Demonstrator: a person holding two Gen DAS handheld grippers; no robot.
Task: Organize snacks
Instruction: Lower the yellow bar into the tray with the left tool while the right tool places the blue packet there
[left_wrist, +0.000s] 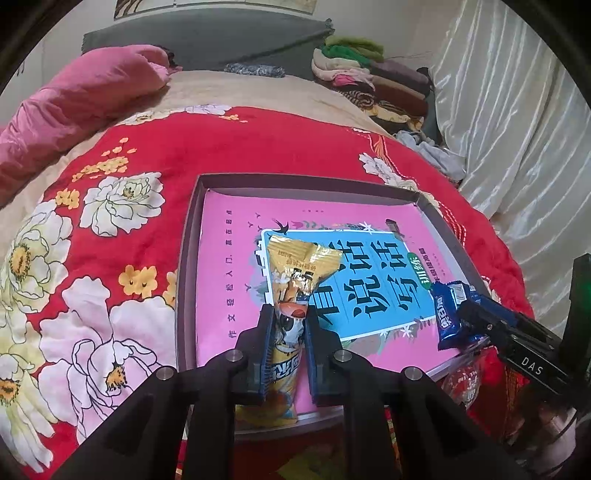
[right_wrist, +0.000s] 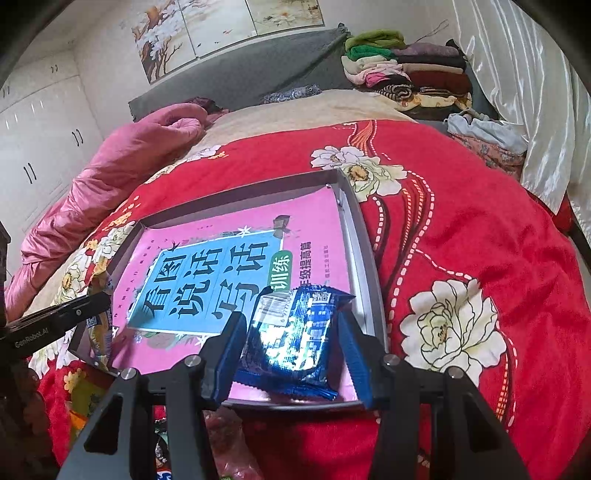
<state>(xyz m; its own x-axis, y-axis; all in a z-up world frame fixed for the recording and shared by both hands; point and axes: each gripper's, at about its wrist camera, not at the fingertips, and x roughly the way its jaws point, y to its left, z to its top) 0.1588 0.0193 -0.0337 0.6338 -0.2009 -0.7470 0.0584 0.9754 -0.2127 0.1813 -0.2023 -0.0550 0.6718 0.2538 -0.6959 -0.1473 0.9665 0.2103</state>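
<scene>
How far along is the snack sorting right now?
Done: nothing lies loose in the shallow box yet; only a pink book lines it. In hand: the left gripper grips a yellow snack packet, the right gripper a blue one, both over the box. Left: releasing these, then the wrappers by the near edge.

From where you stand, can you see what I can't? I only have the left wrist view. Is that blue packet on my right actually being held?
Observer: Yes. In the right wrist view the right gripper has both pads pressed on the blue packet.
Operator: Is it inside the tray?
Observer: It sits over the near right corner of the tray, above the pink book.
Operator: Anything else on my side?
Observer: White cupboards line the wall left of the bed, beyond the pink quilt.
</scene>
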